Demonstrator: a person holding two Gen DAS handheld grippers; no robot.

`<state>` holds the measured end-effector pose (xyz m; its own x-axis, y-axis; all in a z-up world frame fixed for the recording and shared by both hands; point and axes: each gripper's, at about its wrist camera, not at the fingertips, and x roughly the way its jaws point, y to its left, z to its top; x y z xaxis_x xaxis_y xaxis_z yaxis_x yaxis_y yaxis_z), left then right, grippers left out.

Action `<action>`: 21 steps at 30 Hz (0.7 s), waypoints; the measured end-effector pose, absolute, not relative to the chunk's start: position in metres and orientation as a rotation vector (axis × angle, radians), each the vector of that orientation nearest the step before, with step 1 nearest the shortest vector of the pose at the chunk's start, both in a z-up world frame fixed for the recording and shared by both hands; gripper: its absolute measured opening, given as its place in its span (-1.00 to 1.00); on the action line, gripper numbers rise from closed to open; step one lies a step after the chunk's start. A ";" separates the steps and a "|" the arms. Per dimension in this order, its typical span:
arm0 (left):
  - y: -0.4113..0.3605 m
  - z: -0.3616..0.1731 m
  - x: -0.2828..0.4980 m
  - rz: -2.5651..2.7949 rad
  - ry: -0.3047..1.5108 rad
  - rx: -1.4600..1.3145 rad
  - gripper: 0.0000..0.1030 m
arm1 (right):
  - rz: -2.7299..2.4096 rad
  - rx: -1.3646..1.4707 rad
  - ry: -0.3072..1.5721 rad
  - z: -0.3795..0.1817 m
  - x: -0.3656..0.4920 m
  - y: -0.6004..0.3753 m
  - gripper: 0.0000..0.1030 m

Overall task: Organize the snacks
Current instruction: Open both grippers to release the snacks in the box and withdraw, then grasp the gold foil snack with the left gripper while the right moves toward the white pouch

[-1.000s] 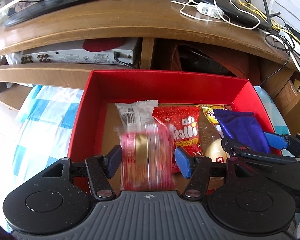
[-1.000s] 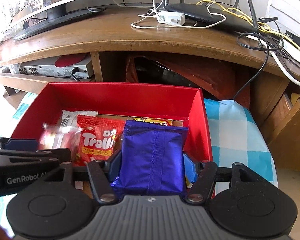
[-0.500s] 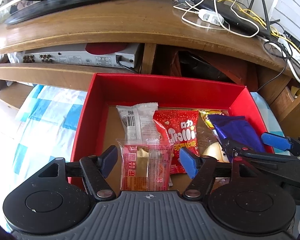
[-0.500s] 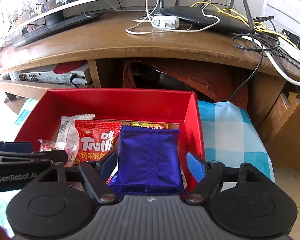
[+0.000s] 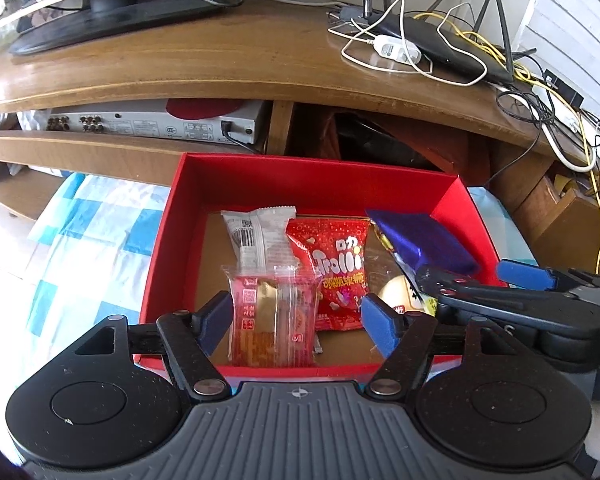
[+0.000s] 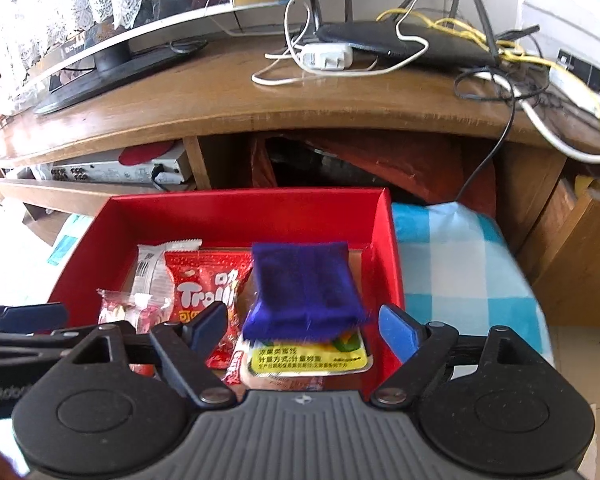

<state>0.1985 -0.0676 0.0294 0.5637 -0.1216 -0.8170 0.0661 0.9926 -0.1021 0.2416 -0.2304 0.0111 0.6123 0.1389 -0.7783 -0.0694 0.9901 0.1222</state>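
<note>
A red box (image 5: 320,184) (image 6: 388,248) holds several snacks. A clear pink-and-gold packet (image 5: 274,320) lies at its near left, below my open left gripper (image 5: 298,320). Behind it lie a white packet (image 5: 256,236) and a red Trolli bag (image 5: 338,264) (image 6: 204,288). A blue pouch (image 6: 304,288) (image 5: 420,240) lies at the box's right, on a yellow-labelled cup (image 6: 308,356). My right gripper (image 6: 304,326) is open just above and behind the pouch, not touching it.
The box sits on a blue-and-white checked cloth (image 6: 452,264) (image 5: 80,240) in front of a wooden TV stand (image 5: 220,64). A silver player (image 5: 152,124) sits on its shelf. A router and cables (image 6: 400,40) lie on top at the right.
Both grippers opened and drew back and up. The pink packet and the blue pouch were let go and now lie in the box.
</note>
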 end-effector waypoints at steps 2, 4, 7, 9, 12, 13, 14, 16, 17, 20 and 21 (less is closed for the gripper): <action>-0.067 0.028 0.199 -0.112 0.971 -0.067 0.51 | 0.117 0.076 0.910 0.010 0.242 -0.230 0.79; -0.066 0.028 0.199 -0.118 0.975 -0.073 0.52 | 0.117 0.075 0.912 0.011 0.242 -0.231 0.79; -0.067 0.028 0.197 -0.124 0.973 -0.067 0.52 | 0.114 0.081 0.912 0.013 0.239 -0.234 0.79; -0.068 0.029 0.195 -0.133 0.974 -0.068 0.52 | 0.112 0.086 0.911 0.015 0.236 -0.236 0.79; -0.070 0.030 0.190 -0.149 0.973 -0.063 0.52 | 0.111 0.086 0.913 0.017 0.229 -0.239 0.79; -0.071 0.030 0.187 -0.154 0.974 -0.063 0.52 | 0.110 0.084 0.915 0.018 0.226 -0.240 0.79; -0.071 0.030 0.184 -0.160 0.976 -0.062 0.52 | 0.108 0.082 0.916 0.019 0.223 -0.241 0.79; -0.073 0.030 0.178 -0.176 0.981 -0.057 0.52 | 0.105 0.080 0.916 0.020 0.214 -0.244 0.79; -0.074 0.030 0.174 -0.185 0.984 -0.054 0.53 | 0.104 0.080 0.917 0.021 0.210 -0.246 0.79; -0.078 0.027 0.164 -0.219 1.003 -0.053 0.56 | 0.095 0.081 0.929 0.022 0.194 -0.254 0.79; -0.080 0.025 0.160 -0.229 1.012 -0.053 0.56 | 0.091 0.083 0.932 0.022 0.189 -0.257 0.79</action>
